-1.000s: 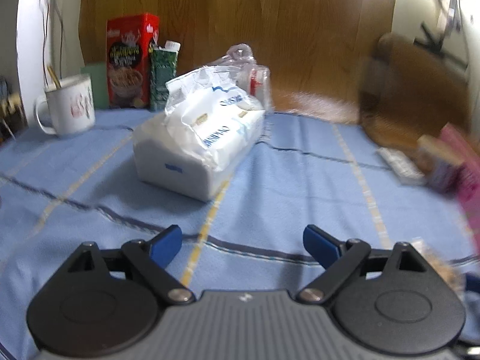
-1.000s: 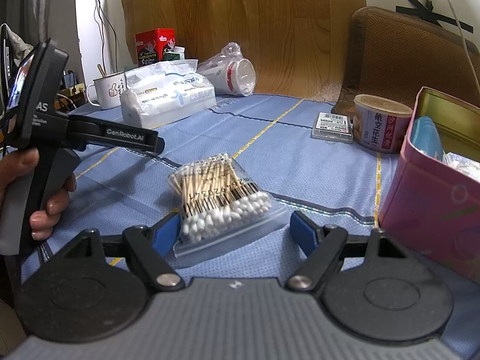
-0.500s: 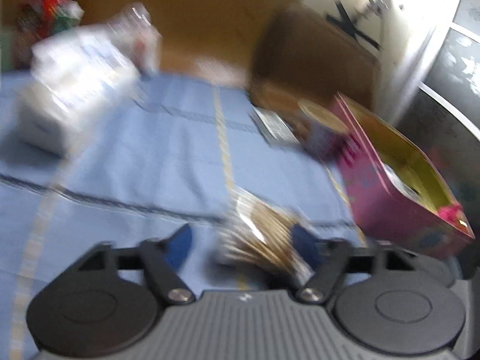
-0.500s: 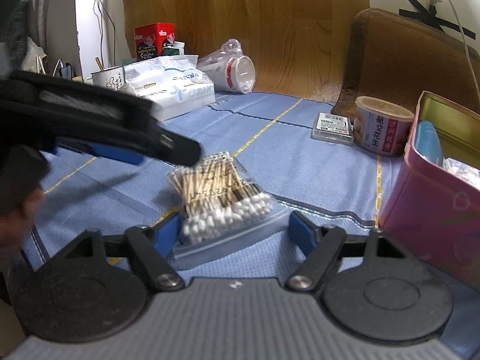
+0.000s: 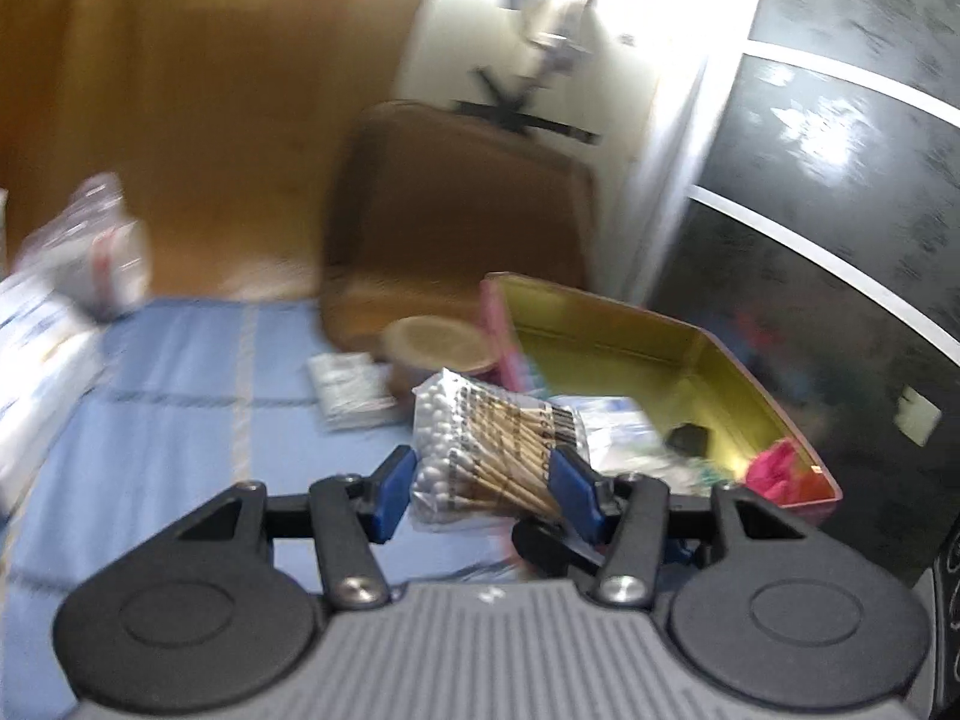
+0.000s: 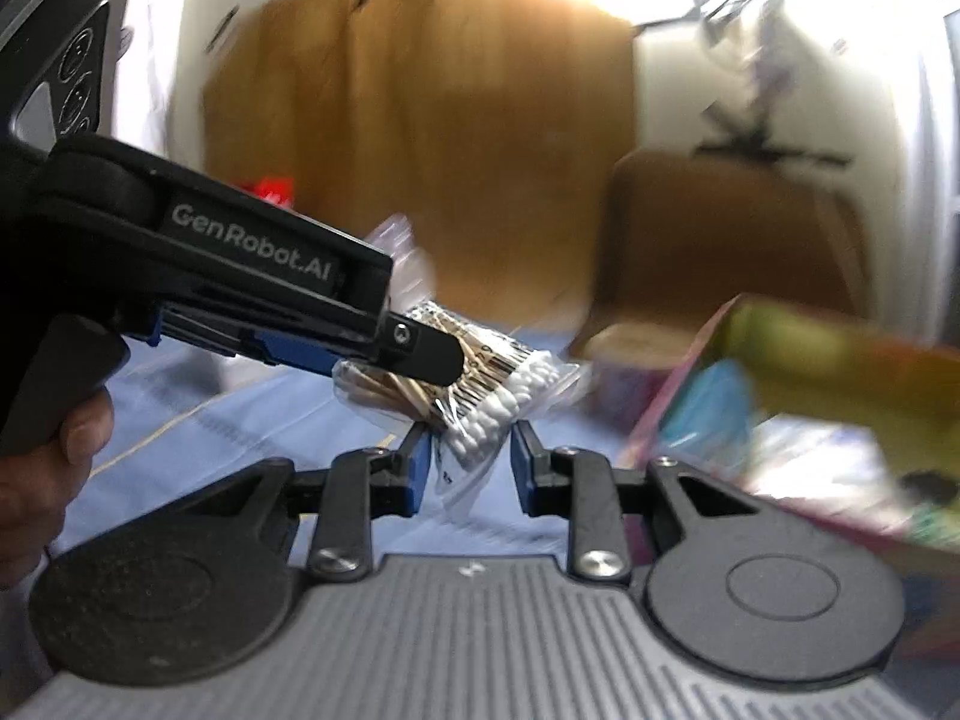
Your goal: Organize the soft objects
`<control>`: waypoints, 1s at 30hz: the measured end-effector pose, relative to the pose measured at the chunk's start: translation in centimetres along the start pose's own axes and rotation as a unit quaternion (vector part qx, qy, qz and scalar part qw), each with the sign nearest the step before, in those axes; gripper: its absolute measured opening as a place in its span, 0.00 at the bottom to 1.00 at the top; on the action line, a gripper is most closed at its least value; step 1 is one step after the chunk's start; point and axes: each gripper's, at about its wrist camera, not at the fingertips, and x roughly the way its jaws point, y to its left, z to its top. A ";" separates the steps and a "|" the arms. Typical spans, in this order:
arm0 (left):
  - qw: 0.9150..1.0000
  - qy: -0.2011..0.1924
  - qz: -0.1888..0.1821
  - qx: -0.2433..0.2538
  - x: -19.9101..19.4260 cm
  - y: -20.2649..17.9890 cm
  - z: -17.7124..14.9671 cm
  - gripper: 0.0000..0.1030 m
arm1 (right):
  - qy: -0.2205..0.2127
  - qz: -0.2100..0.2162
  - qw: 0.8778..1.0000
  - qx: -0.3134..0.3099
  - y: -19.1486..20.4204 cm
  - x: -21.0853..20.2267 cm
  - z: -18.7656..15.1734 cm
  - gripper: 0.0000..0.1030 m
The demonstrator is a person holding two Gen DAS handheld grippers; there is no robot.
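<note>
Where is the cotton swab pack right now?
The swab pack is off the table, clamped in the left gripper near the pink tin. In the right wrist view its bag end hangs between the right gripper fingers.

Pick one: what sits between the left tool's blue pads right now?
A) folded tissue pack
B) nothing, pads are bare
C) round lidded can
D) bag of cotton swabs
D. In the left wrist view the left tool has its blue pads on either side of the clear bag of cotton swabs, lifted near the pink tin; the right wrist view shows the same bag.
</note>
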 end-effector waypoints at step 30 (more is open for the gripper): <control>0.991 0.022 0.110 0.073 5.5 -5.1 -0.8 0.73 | -0.010 -0.160 0.980 0.116 -9.4 -1.4 0.0 0.39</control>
